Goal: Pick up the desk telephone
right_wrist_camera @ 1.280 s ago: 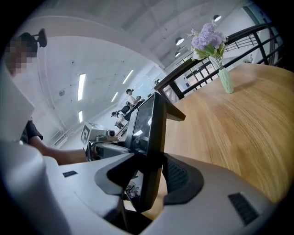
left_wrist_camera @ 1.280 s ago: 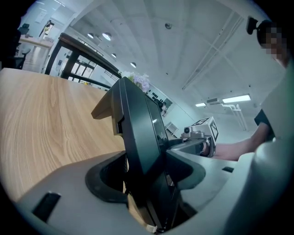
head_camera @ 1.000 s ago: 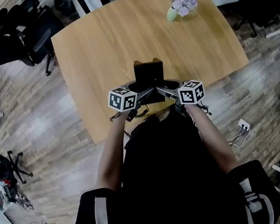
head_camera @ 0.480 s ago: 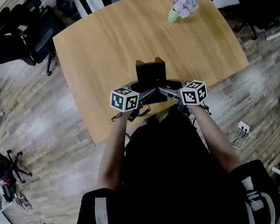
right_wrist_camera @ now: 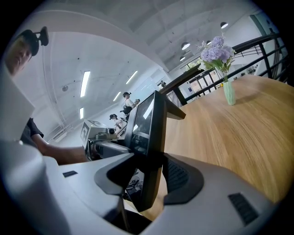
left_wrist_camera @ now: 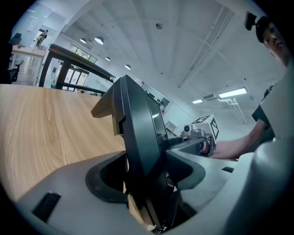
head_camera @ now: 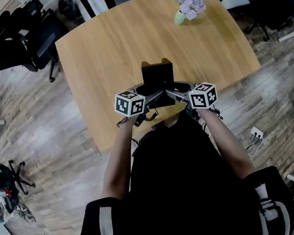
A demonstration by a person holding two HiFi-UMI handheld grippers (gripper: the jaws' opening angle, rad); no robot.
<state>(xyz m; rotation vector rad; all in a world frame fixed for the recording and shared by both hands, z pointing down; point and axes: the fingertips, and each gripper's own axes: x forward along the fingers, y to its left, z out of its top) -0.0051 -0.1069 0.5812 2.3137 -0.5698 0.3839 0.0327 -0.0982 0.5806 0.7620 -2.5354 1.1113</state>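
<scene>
The black desk telephone (head_camera: 158, 77) is held up over the near edge of the wooden table (head_camera: 113, 42), tilted on end. My left gripper (head_camera: 144, 93) is shut on its left side and my right gripper (head_camera: 177, 89) is shut on its right side. In the left gripper view the phone's dark body (left_wrist_camera: 140, 137) fills the gap between the jaws, and the right gripper's marker cube (left_wrist_camera: 207, 127) shows behind it. The right gripper view has the phone's screen side (right_wrist_camera: 147, 133) clamped between the jaws. The handset is hidden from me.
A vase of pale purple flowers (head_camera: 187, 0) stands at the table's far right corner, also seen as flowers (right_wrist_camera: 219, 57) in the right gripper view. Black office chairs (head_camera: 18, 37) stand at the far left. A power strip (head_camera: 256, 132) lies on the floor at right.
The phone and both grippers have barely shifted; the whole view has only drifted slightly.
</scene>
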